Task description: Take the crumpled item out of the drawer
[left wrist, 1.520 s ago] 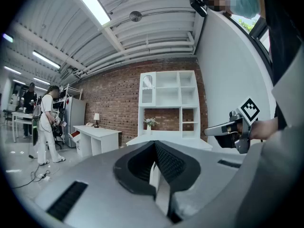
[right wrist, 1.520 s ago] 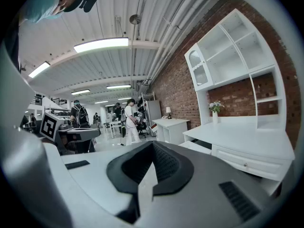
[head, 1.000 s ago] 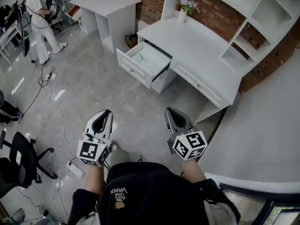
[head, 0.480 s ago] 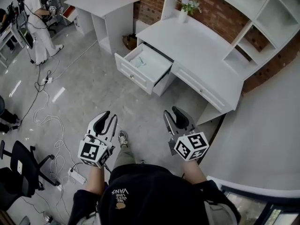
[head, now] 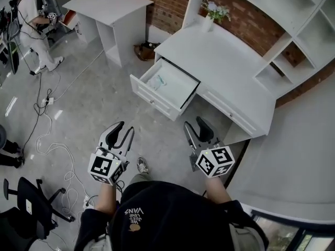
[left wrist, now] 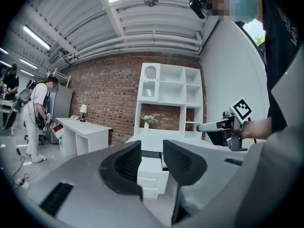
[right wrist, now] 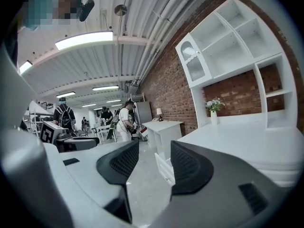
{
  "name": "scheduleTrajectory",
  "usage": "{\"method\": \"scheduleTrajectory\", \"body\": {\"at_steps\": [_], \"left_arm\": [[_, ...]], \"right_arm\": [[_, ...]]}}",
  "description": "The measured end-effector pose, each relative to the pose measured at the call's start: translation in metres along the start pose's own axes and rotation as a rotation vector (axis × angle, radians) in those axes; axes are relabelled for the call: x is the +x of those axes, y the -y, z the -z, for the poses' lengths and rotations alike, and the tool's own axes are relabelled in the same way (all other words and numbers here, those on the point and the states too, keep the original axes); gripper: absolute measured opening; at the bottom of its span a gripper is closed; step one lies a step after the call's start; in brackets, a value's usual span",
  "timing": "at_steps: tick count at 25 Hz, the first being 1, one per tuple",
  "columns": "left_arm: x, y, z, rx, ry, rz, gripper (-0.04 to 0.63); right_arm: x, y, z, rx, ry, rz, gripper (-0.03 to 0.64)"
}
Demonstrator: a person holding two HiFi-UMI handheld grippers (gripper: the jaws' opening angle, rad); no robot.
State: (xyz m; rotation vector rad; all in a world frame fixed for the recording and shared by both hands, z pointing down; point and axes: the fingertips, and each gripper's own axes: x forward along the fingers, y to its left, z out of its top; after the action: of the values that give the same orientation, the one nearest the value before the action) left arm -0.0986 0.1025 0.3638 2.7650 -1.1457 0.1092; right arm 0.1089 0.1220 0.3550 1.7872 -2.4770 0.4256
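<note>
**Two handheld grippers face an open drawer at a white desk**

The drawer (head: 152, 99) stands pulled out from the front of the desk (head: 222, 61), and the crumpled item (head: 158, 81), pale and bluish, lies inside it. The left gripper (head: 123, 131) and the right gripper (head: 194, 125) hang level in front of the desk, well apart from the drawer. Both have just been opening, and their jaws stand spread with nothing between them. A vase (head: 208, 22) of flowers sits at the desk's back edge.

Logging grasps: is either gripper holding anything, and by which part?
Nothing is held. The left gripper and right gripper have just been opening, nothing between their jaws; the crumpled item lies in the drawer.
</note>
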Motion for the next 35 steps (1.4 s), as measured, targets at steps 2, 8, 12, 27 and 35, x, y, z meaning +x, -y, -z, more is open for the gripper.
{"method": "scheduleTrajectory", "body": {"at_steps": [2,8,12,27,35], "left_arm": [[0.015,-0.022,-0.005,0.007,-0.003,0.014,0.123],[0.052,-0.072,-0.011,0.018,-0.013,0.065,0.124],[0.071,-0.095,-0.009,0.021,-0.025,0.092,0.124],[0.165,-0.145,-0.006,0.002,-0.033,0.023,0.124],[0.227,-0.173,0.007,-0.02,-0.044,-0.023,0.124]], "right_arm": [[0.022,0.003,-0.005,0.005,0.003,0.017,0.186],[0.074,0.012,-0.011,0.017,0.004,0.074,0.189],[0.098,0.018,-0.009,0.033,-0.002,0.102,0.189],[0.215,0.091,-0.003,0.019,-0.114,0.019,0.189],[0.296,0.143,0.023,0.008,-0.218,-0.057,0.189]]}}
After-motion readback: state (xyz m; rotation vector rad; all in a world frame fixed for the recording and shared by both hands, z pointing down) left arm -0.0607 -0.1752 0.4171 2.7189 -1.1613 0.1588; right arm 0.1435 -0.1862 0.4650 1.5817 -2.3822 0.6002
